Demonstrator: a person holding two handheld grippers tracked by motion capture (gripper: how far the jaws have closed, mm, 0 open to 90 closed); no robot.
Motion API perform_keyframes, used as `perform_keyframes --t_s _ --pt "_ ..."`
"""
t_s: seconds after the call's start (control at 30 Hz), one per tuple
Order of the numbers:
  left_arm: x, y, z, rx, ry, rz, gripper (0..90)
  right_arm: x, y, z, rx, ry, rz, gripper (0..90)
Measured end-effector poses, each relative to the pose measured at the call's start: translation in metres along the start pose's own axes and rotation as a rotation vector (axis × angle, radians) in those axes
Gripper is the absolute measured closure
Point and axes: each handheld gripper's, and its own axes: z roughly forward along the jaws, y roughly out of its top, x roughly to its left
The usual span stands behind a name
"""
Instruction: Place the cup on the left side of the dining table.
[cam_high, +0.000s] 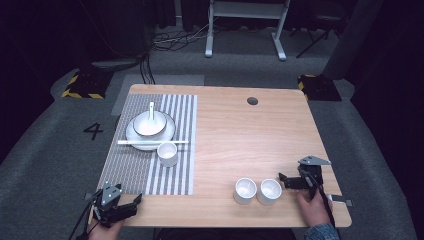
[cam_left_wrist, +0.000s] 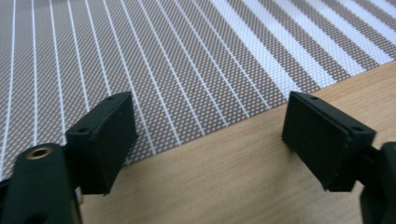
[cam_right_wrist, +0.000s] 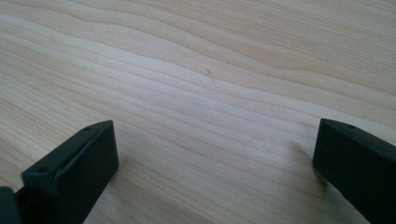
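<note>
Right now I hold both tools low at my edge of the wooden table (cam_high: 240, 135), and neither has anything in it. My left gripper (cam_high: 131, 202) sits at the table's 7 o'clock corner, its jaws spread wide and empty. In the left gripper view those jaws straddle the near edge of the striped placemat (cam_left_wrist: 154, 65), with bare wood showing beneath and between them.

My right gripper (cam_high: 283, 179) rests toward 4 o'clock, my right hand (cam_high: 314, 204) behind it, and its jaws are also parted with nothing between them; in the right gripper view I see plain wood grain in the gap. Its tips point toward 9 o'clock, at two small white cups. The right cup (cam_high: 269, 191) stands just beside those tips, though I cannot tell whether they touch it. The left cup (cam_high: 245, 190) stands right against its neighbour.

Up at 10 o'clock, on the placemat, a white plate (cam_high: 134, 135) carries a white bowl (cam_high: 148, 124), and a white spoon (cam_high: 151, 111) leans in the bowl with its handle toward 12 o'clock. A pair of white chopsticks (cam_high: 152, 142) lies across the near rim of the plate, running from 9 to 3 o'clock. A third cup (cam_high: 167, 153) stands upright on the mat just below them. A dark round hole (cam_high: 252, 101) marks the table's far side at 12 o'clock.
</note>
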Motion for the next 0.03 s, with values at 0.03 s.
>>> perform_keyframes --t_s 0.03 --pt "0.0 0.0 0.0 0.0 0.0 0.0 15.1 0.0 0.0 0.0 0.0 0.0 0.0 0.1"
